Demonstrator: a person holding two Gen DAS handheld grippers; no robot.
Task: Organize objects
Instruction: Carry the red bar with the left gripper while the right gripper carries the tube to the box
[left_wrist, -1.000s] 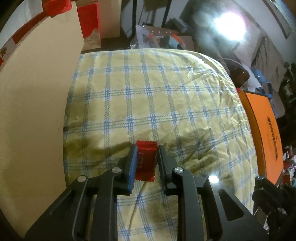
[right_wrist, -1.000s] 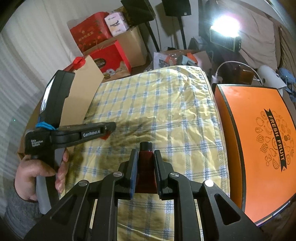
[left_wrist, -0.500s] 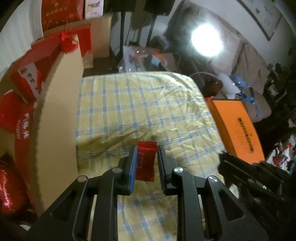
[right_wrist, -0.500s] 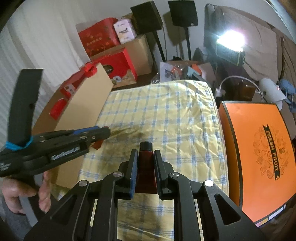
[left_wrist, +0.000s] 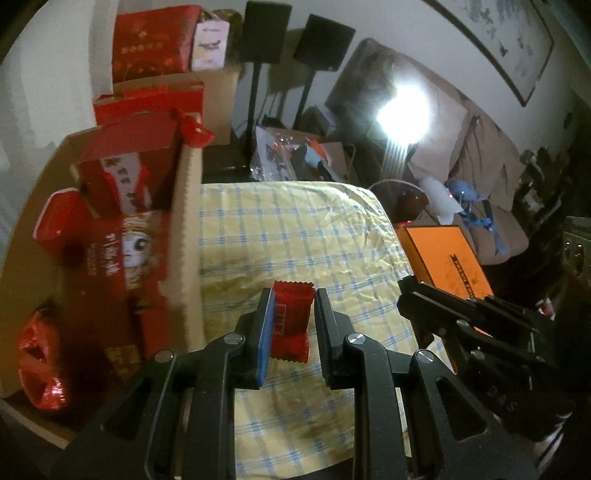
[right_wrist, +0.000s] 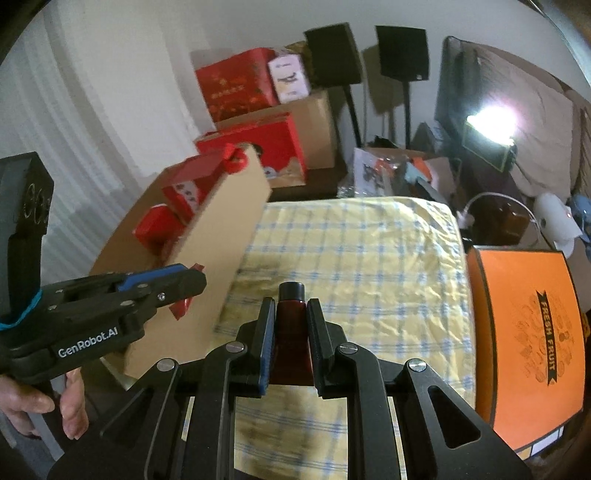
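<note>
Red packet: one small red wrapped packet (left_wrist: 290, 320) is clamped upright between the jaws of the left gripper (left_wrist: 290, 325), lifted clear above the checked cloth (left_wrist: 295, 229), so that it can be carried rather than dragged.
Dark red tube: one tube with a dark cap (right_wrist: 291, 325) is pinched cap-forward in the right gripper (right_wrist: 291, 332), the jaws narrow and pressed on its sides, likewise held off the cloth.
Why both are held high: the cardboard box (left_wrist: 186, 229) stands just beside the cloth with a tall wall, so a raised carry is judged necessary to pass over its rim.
Likely destination: the box is judged to be the collecting place, since red packages (left_wrist: 122, 221) already lie inside it; this is an inference, not something shown.
Left gripper as seen from the right: it is held by a hand (right_wrist: 44, 402) close to the box wall, with the packet's red edge showing at its tip.
Count, items in grip: two, one per gripper.
Count, grippers: two.
Count, loose items on the cloth: none can be seen in either view.
Count, red items in the box: at least four can be made out; the exact number cannot be told.
Orange box (right_wrist: 524, 332): one, lying closed beside the cloth on the far side from the cardboard box, untouched.
</note>
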